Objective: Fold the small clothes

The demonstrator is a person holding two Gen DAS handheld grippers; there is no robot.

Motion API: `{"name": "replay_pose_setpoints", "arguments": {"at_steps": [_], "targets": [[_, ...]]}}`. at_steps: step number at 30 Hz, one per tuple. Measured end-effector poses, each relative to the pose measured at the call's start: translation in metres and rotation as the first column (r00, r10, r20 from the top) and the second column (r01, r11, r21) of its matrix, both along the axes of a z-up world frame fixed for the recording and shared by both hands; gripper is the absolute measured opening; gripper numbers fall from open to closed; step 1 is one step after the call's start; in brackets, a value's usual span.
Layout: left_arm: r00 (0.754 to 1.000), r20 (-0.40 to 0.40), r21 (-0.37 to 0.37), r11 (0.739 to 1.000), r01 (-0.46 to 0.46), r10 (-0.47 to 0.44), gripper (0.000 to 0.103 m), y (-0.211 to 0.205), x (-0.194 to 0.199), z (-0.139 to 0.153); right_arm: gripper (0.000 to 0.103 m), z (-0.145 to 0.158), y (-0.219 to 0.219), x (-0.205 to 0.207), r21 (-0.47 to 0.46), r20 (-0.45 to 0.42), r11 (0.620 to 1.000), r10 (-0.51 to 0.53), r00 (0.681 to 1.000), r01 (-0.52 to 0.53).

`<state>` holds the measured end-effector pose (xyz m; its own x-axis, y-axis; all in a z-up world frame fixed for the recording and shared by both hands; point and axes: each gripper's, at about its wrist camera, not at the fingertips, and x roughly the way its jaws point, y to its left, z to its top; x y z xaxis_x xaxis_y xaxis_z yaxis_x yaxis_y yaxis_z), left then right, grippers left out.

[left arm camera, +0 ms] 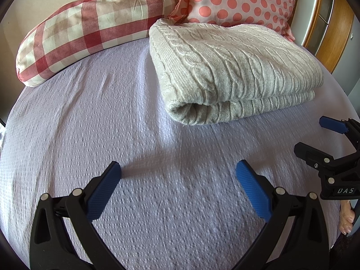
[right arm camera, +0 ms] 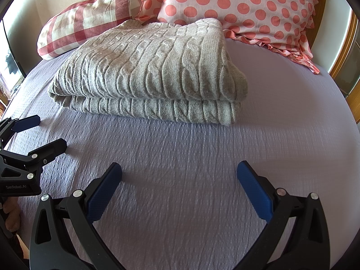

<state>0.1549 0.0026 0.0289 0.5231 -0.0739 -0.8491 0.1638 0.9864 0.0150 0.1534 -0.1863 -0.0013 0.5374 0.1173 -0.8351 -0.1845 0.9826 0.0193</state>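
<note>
The folded grey cable-knit sweater [right arm camera: 148, 72] lies ahead of both wide-open, empty claws, squarest to the right claw [right arm camera: 179, 177], with the left claw [left arm camera: 178, 175] off to its side.

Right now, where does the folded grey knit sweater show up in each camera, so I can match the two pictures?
Left wrist view: folded grey knit sweater sits upper right, folded edge facing lower left.
Right wrist view: it sits upper centre-left, stacked edges facing the camera.
Shared landmark: the polka-dot pillow directly behind it.

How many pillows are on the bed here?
2: a red checked pillow at the head's left, a pink polka-dot pillow to its right, behind the folded grey sweater. Others may be out of view.
</note>
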Motion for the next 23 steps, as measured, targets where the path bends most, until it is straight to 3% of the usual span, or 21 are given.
{"name": "replay_pose_setpoints", "arguments": {"at_steps": [12, 23], "targets": [[0.999, -0.043, 0.005, 1.0, 0.003, -0.002, 0.101, -0.0013, 0.0079, 0.0003, 0.102, 0.0, 0.0001, 0.0005, 0.0, 0.0, 1.0, 0.0, 1.0, 0.0], [0.999, -0.032, 0.004, 1.0, 0.001, -0.001, 0.101, -0.0015, 0.006, 0.0004, 0.102, -0.0001, 0.0, 0.0004, 0.0, 0.0, 1.0, 0.0, 1.0, 0.0]]}}
